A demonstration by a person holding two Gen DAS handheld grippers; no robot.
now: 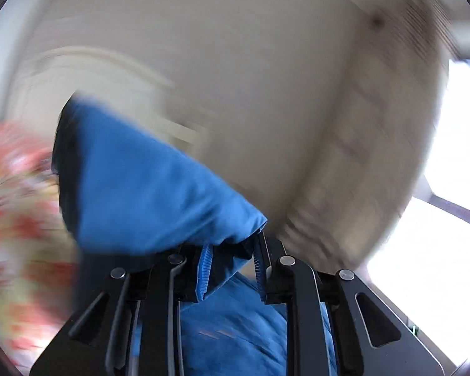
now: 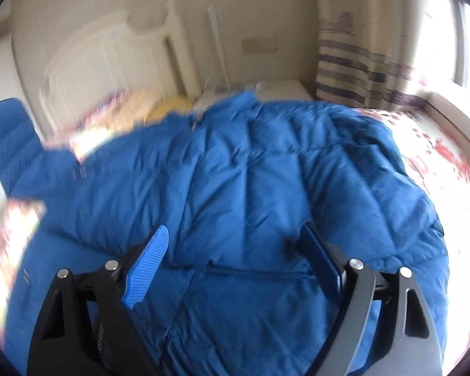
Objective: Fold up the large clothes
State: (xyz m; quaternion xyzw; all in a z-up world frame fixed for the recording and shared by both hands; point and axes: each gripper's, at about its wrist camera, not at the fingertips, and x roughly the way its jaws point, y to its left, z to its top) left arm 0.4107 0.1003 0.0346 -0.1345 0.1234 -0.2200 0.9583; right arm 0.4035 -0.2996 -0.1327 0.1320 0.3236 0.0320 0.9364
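Bed (image 2: pixel 454 144): floral sheet, white headboard (image 2: pixel 109 59) at 11 o'clock, striped curtain (image 2: pixel 354 69) at 1. Blue quilted puffer jacket (image 2: pixel 250 181): spread centrally. Left gripper (image 1: pixel 232 269): clamped on jacket fold. Right gripper (image 2: pixel 235 250): jaws wide, empty, above jacket.

Left gripper (image 1: pixel 232 269) fingers (image 1: pixel 203 272) clamped on cloth, right gripper (image 2: pixel 238 250) fingers spread wide, pointing downward

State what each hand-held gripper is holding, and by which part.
Left hand-held gripper: shut on a fold of the blue puffer jacket; which part, cannot be told. Right hand-held gripper: open over the jacket, holding nothing.
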